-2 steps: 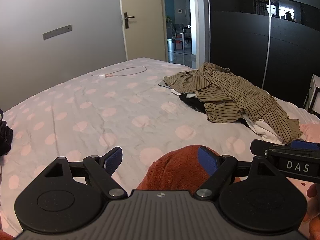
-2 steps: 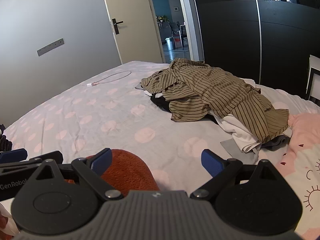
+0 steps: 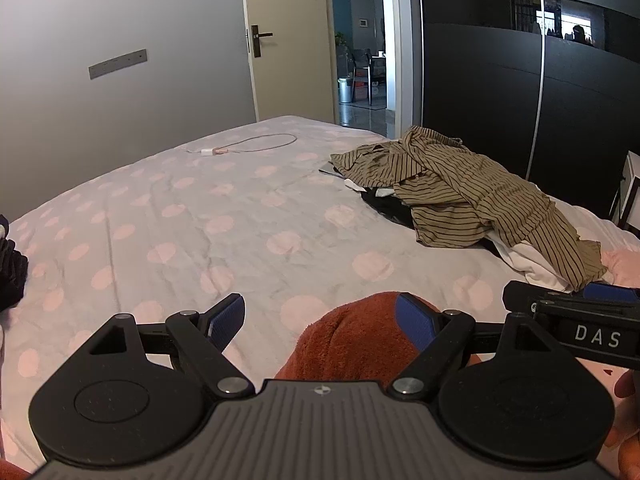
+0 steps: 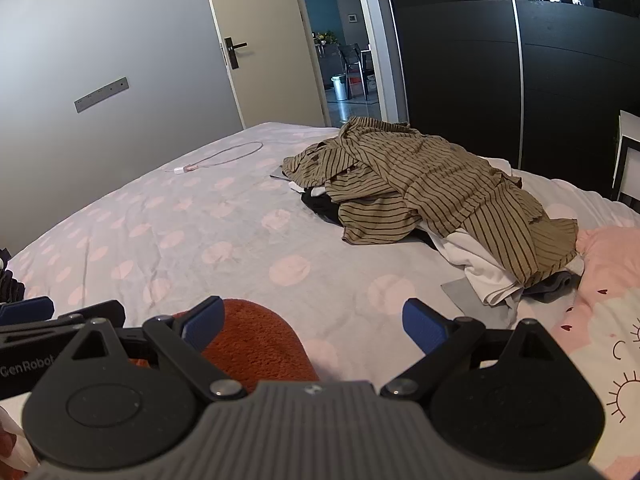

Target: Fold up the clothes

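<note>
Beyond the rust towel (image 3: 360, 340), heaped striped shirt (image 3: 460, 196).

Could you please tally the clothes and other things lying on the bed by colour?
Rust-orange garment: 1
Tan striped garment: 1
White garment: 1
Black garment: 1
Grey garment: 1
Pale cable: 1
Total: 6

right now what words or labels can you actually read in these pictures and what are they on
"DAS" – white letters on the side of the right gripper, seen from the left wrist view; it may be part of a longer word.
"GenRobot" – pale letters on the side of the left gripper, seen from the right wrist view; the last letter is partly covered.
The small round marks on each gripper's grey housing are too small to read.
</note>
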